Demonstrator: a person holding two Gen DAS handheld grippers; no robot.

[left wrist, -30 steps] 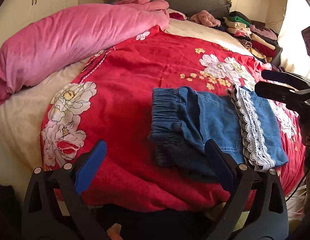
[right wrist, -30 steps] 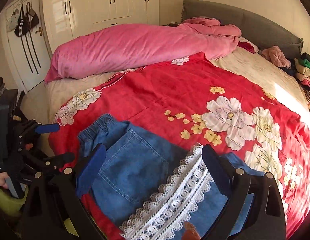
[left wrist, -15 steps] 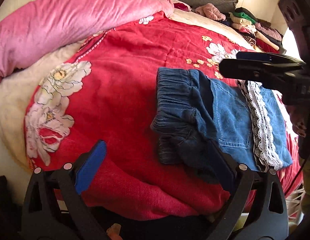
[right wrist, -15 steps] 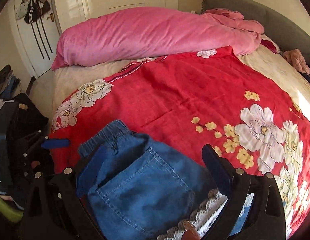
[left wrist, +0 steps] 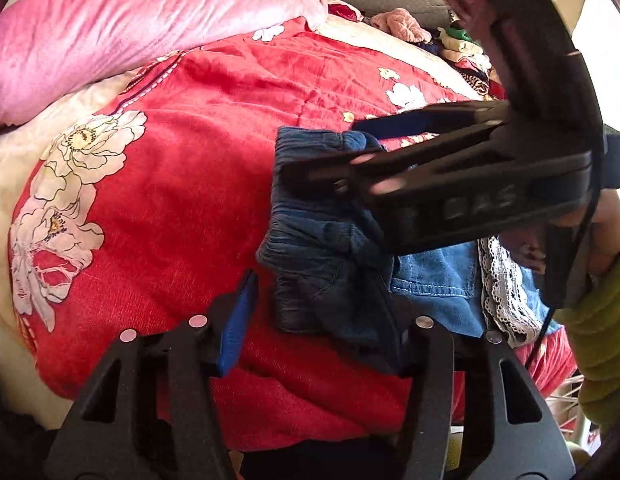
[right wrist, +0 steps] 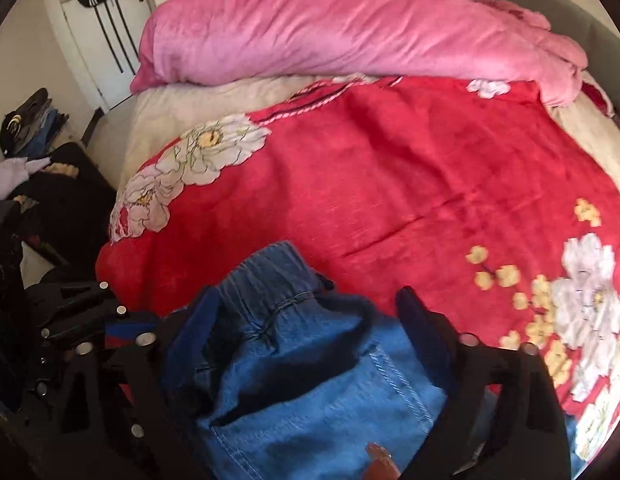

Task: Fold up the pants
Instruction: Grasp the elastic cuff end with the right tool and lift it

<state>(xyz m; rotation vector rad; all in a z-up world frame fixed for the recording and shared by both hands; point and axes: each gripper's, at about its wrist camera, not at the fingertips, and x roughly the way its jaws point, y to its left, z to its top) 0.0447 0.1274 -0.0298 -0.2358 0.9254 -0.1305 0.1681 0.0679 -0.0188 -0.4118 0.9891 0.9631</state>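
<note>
A bedroom: a bed under a red blanket (right wrist: 410, 168), with a pink duvet (right wrist: 330, 28) across the upper part of both views.

At the bottom of the left wrist view, the left gripper (left wrist: 314, 320) has just been narrowing; its jaws now stand about half apart around the near, dark corner of the pants' (left wrist: 322, 240) waistband, and whether the pads already press the denim cannot be told. The right gripper (right wrist: 306, 320), at the bottom of its own view, has swung from the lace hem over to the waistband's far corner, filling the right half of the left view. Its jaws have just been closing too, yet remain wide, with the elastic band between them and no clear pinch.

The pants lie already folded in the lower centre, lace trim (left wrist: 506, 292) at lower right. Both grippers bracketing the waistband suggests a coming lift for the next fold.
</note>
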